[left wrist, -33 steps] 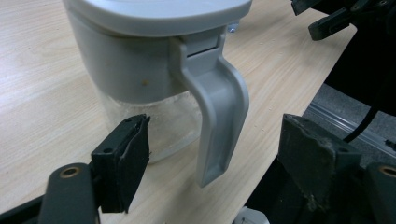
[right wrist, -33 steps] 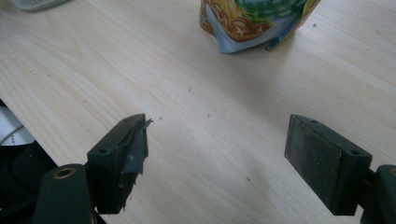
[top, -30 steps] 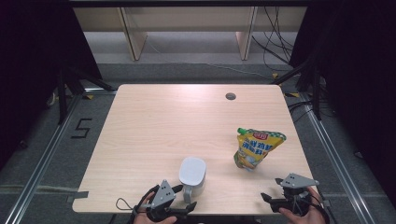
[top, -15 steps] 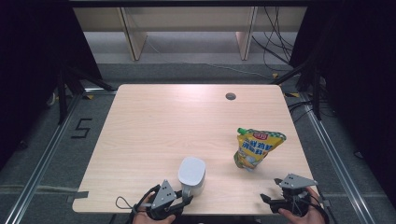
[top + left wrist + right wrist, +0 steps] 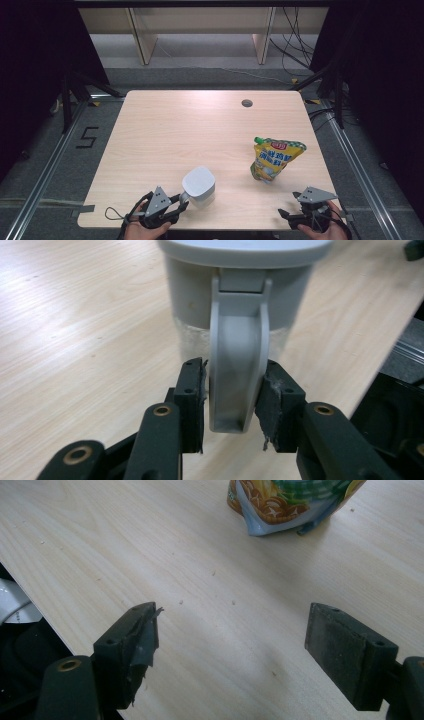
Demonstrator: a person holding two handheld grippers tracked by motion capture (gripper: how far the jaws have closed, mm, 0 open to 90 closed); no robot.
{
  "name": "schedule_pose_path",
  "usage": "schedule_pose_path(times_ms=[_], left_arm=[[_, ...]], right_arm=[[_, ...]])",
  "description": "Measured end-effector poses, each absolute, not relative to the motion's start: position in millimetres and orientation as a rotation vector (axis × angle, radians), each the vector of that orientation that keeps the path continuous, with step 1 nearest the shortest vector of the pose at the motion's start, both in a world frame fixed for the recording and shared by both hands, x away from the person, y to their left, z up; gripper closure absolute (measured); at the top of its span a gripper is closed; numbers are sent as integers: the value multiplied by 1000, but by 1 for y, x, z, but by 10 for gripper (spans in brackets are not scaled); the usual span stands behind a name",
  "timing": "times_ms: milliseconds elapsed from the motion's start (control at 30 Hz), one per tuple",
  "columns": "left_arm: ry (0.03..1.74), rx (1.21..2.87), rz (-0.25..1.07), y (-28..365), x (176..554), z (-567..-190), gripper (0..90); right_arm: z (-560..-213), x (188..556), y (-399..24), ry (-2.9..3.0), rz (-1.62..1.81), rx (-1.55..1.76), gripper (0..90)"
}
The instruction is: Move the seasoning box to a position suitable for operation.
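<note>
Little has moved since a second ago: my left gripper [image 5: 232, 405] stays clamped on the grey jug's handle [image 5: 239, 370], steadying the jug [image 5: 199, 186] at the counter's [image 5: 190, 125] near edge. My right gripper [image 5: 232, 652] rests, jaws apart, short of the yellow pouch [image 5: 274, 158].

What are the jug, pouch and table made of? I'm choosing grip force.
Jug: looks like matte grey plastic on the lid and moulded handle, with a clearer, frosted lower wall. Pouch: glossy printed film, probably flexible plastic, judging by its creases and sheen. Table: pale wood-grain surface, possibly laminate; smooth, low sheen.
</note>
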State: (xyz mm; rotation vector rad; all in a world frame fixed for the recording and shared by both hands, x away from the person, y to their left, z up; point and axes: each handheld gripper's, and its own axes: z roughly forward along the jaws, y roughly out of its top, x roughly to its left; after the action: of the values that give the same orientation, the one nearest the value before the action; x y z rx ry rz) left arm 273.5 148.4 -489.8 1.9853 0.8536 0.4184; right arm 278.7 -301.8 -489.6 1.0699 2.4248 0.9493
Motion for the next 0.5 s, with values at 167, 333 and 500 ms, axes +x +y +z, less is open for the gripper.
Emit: schedule_pose_path(times_ms=[167, 333, 500], left_arm=[[889, 1970, 449, 152, 285, -496, 645], [890, 1990, 486, 155, 289, -497, 682], [880, 2017, 476, 157, 294, -495, 687]], right_arm=[[-491, 279, -300, 2423, 960, 1070, 225], [-491, 281, -301, 2438, 959, 1043, 225], [-492, 281, -301, 2435, 950, 1022, 226]])
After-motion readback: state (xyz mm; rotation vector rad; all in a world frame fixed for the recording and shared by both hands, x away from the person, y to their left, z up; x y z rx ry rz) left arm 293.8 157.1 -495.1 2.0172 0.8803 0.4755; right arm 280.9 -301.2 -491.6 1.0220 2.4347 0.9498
